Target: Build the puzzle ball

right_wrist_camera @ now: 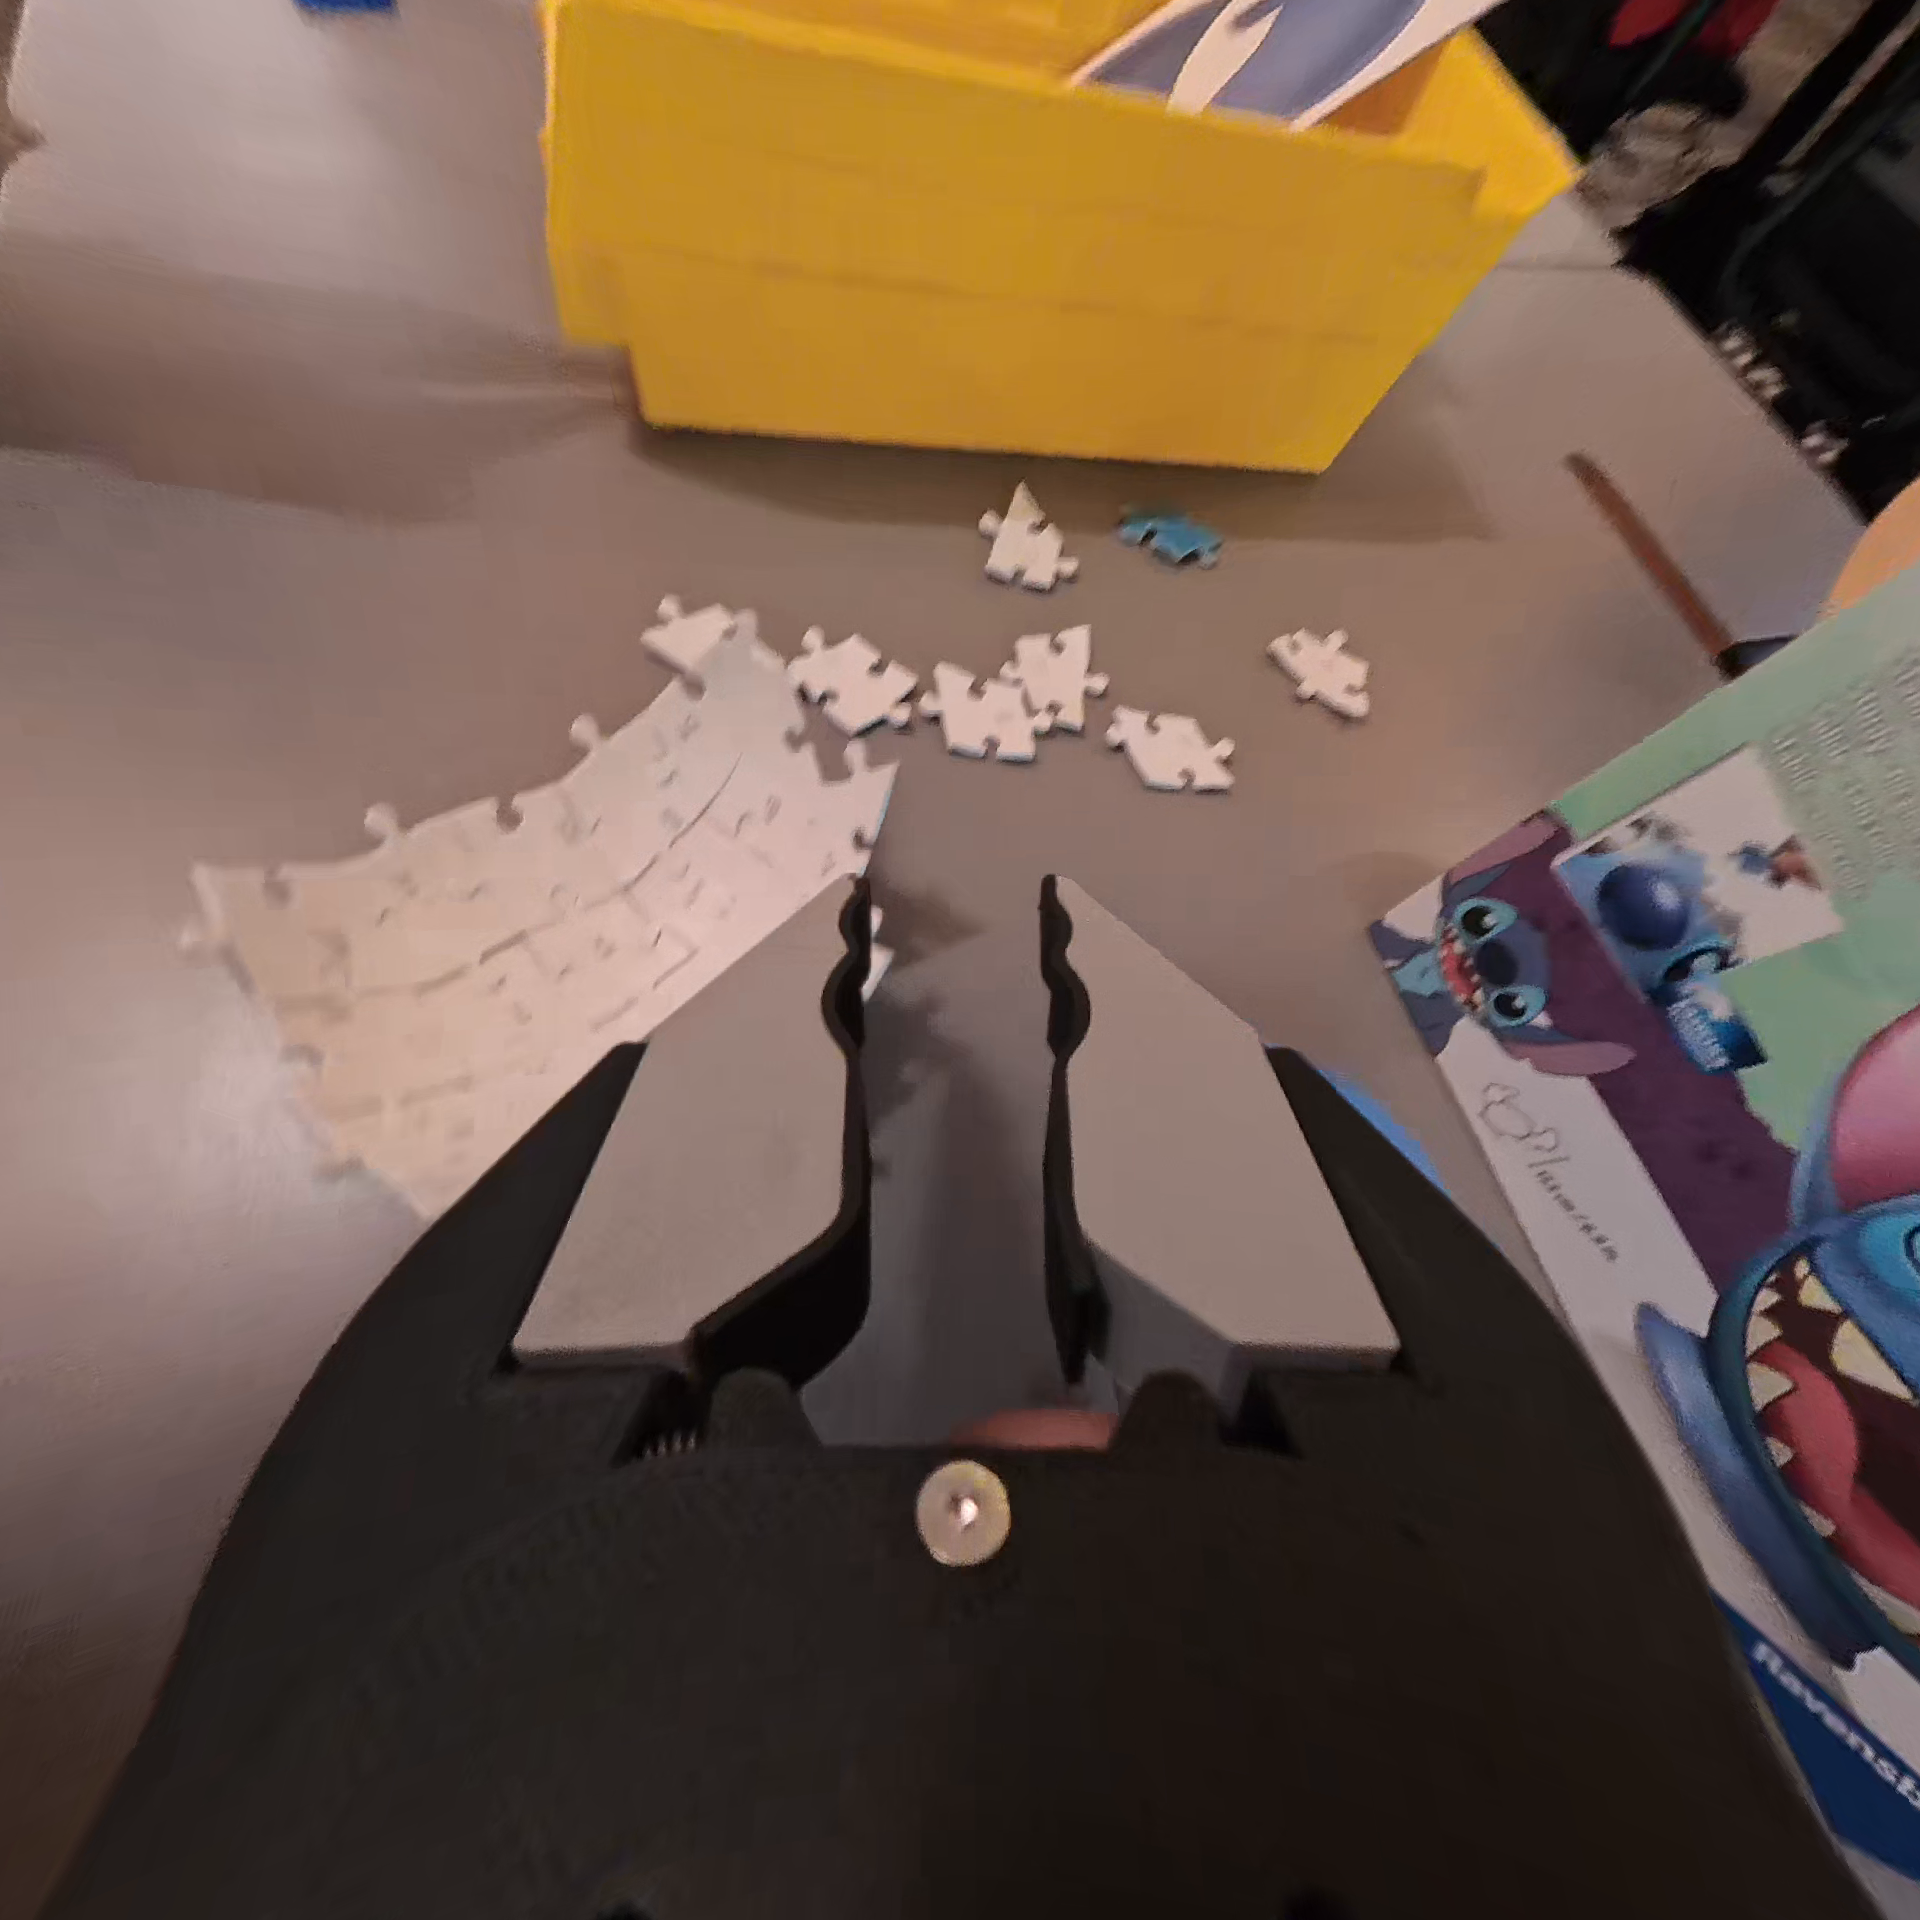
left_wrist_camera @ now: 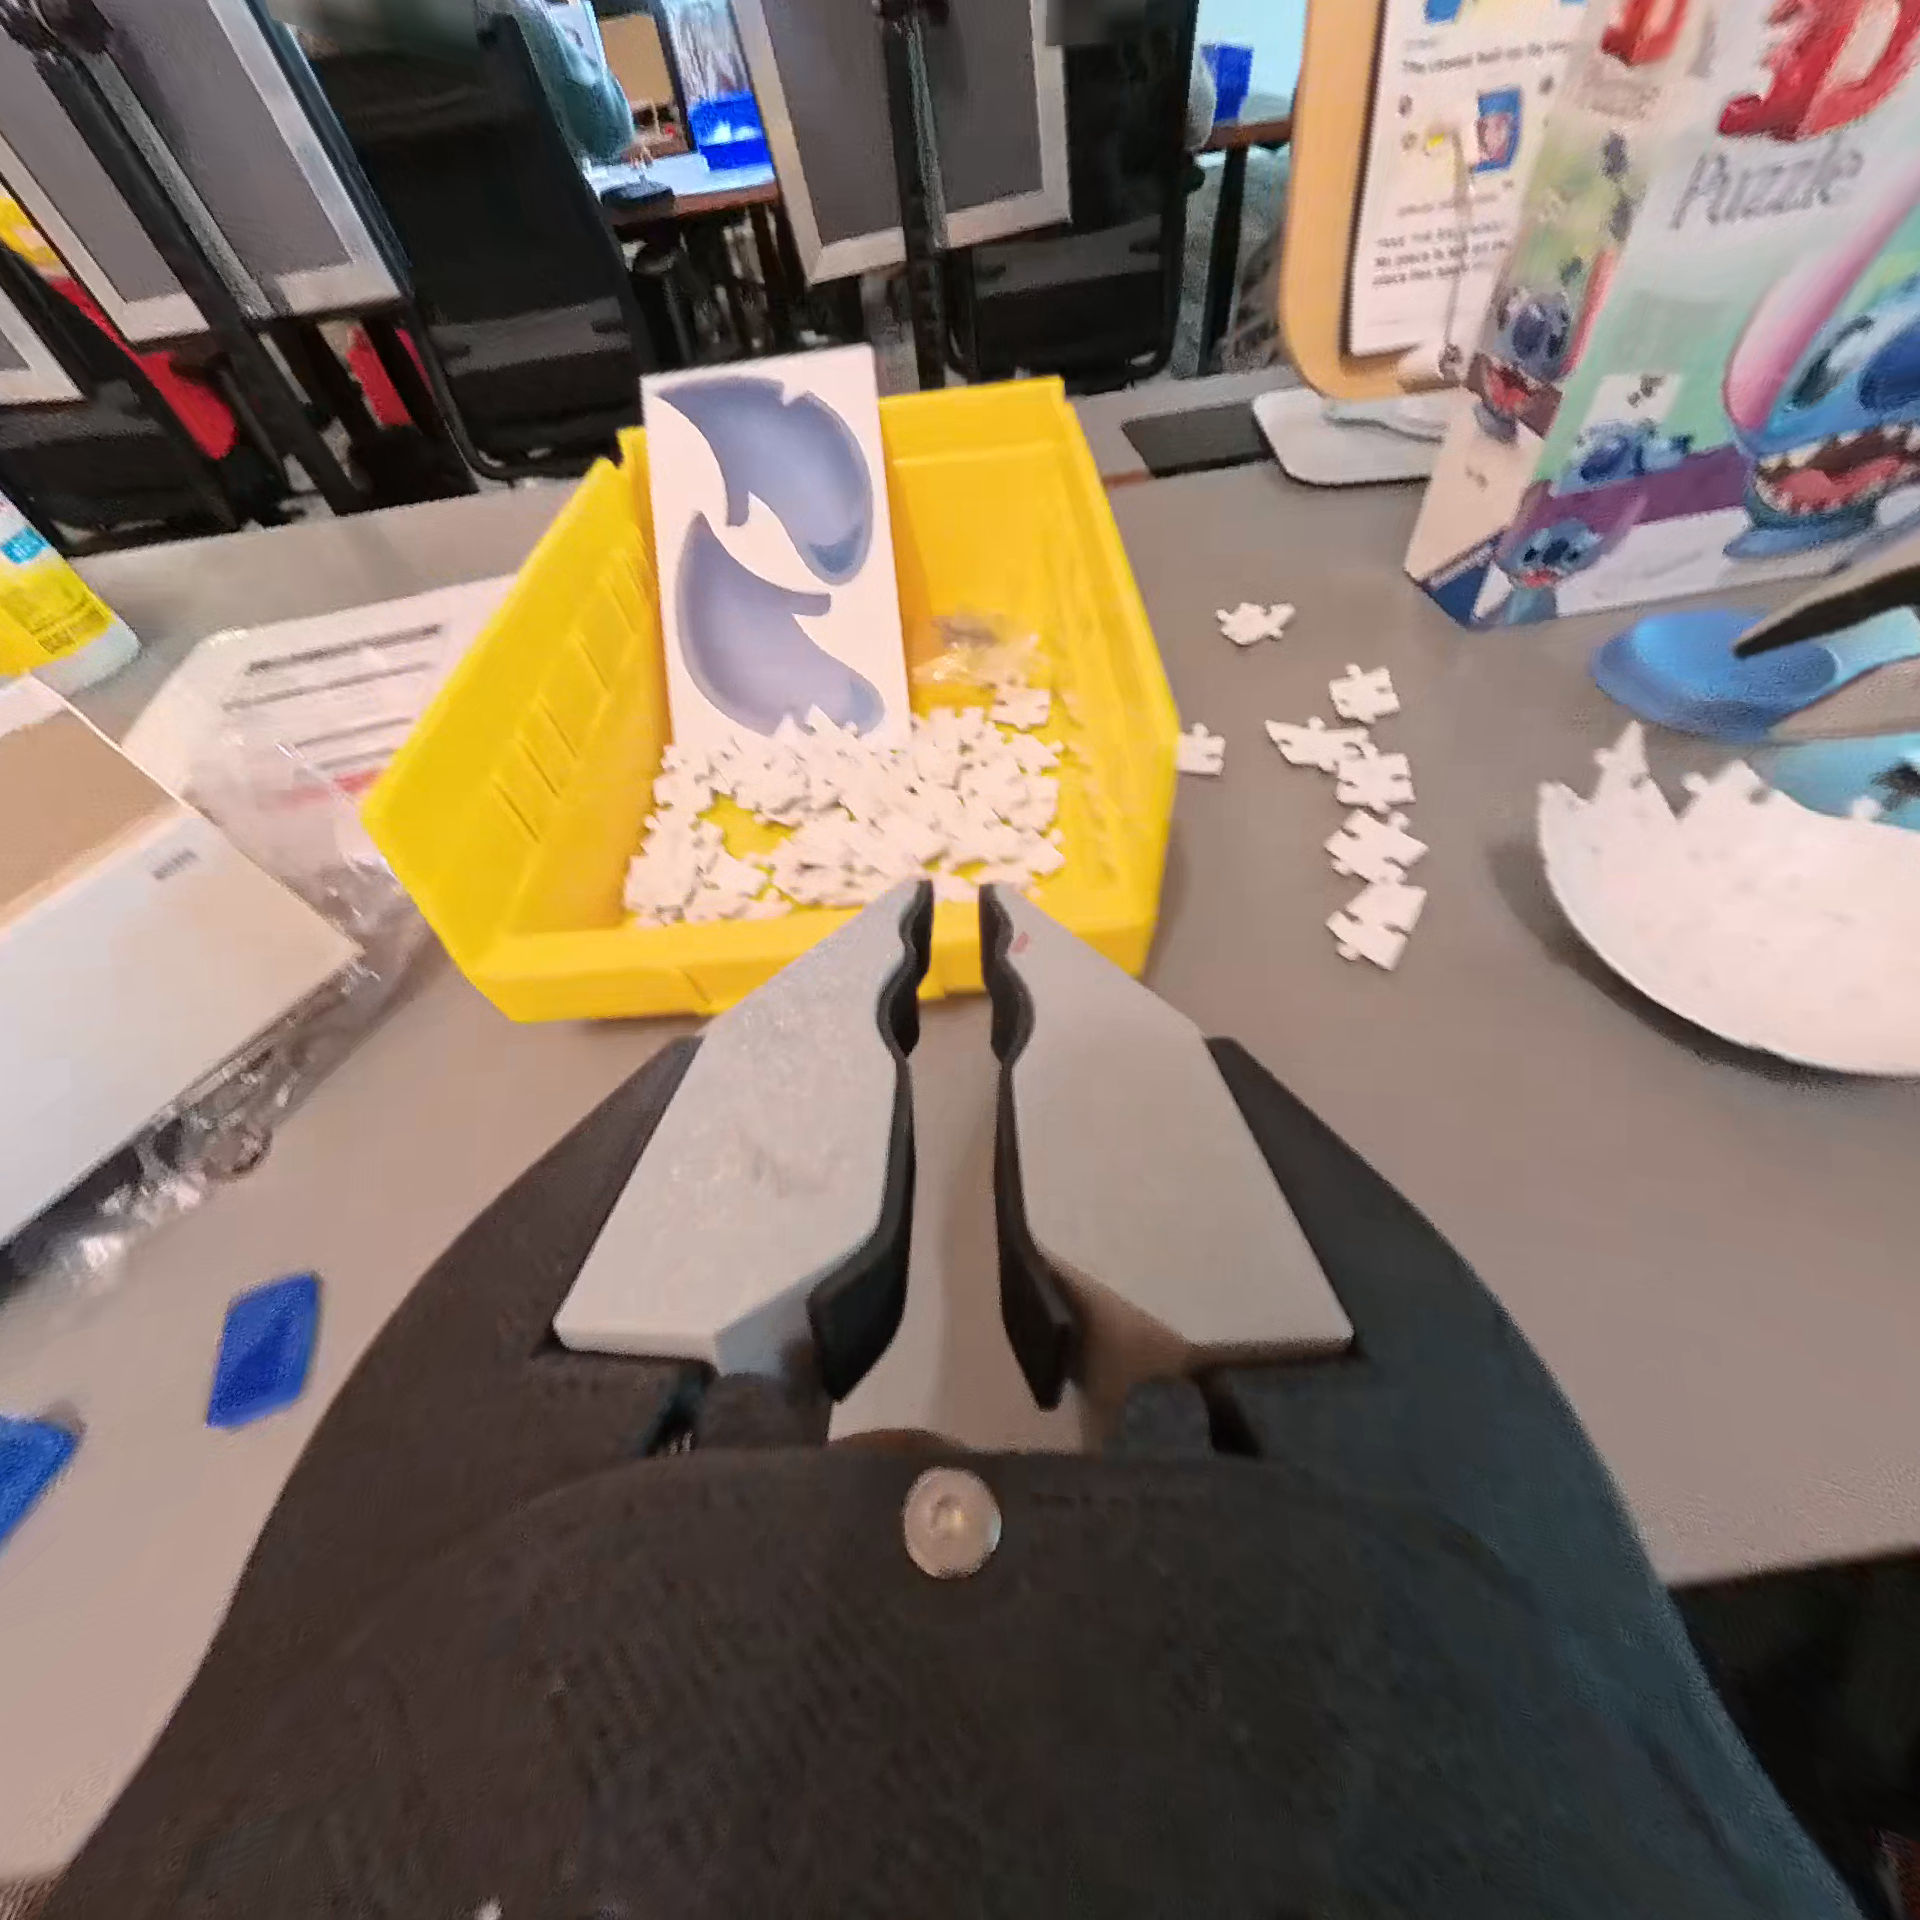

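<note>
The partly built puzzle ball is a white curved shell of joined pieces; it shows in the left wrist view point(left_wrist_camera: 1725, 935) and in the right wrist view point(right_wrist_camera: 540, 914). Loose white pieces point(right_wrist_camera: 1039, 696) and one blue piece point(right_wrist_camera: 1169, 535) lie on the grey table between the shell and the yellow bin point(right_wrist_camera: 987, 260). My right gripper point(right_wrist_camera: 951, 894) is open and empty, low over the table at the shell's right edge. My left gripper point(left_wrist_camera: 956, 904) is empty with a narrow gap between its fingers, at the front wall of the bin point(left_wrist_camera: 582, 966), which holds many white pieces point(left_wrist_camera: 852, 810).
A white card with blue ear shapes point(left_wrist_camera: 774, 551) stands in the bin. The puzzle box point(left_wrist_camera: 1704, 343) and a blue stand point(left_wrist_camera: 1683, 675) are at the right, the box close beside my right gripper point(right_wrist_camera: 1714, 1091). A clear bag and boxes point(left_wrist_camera: 156, 935) lie left. The grippers' ends are close to 25 centimeters from one another.
</note>
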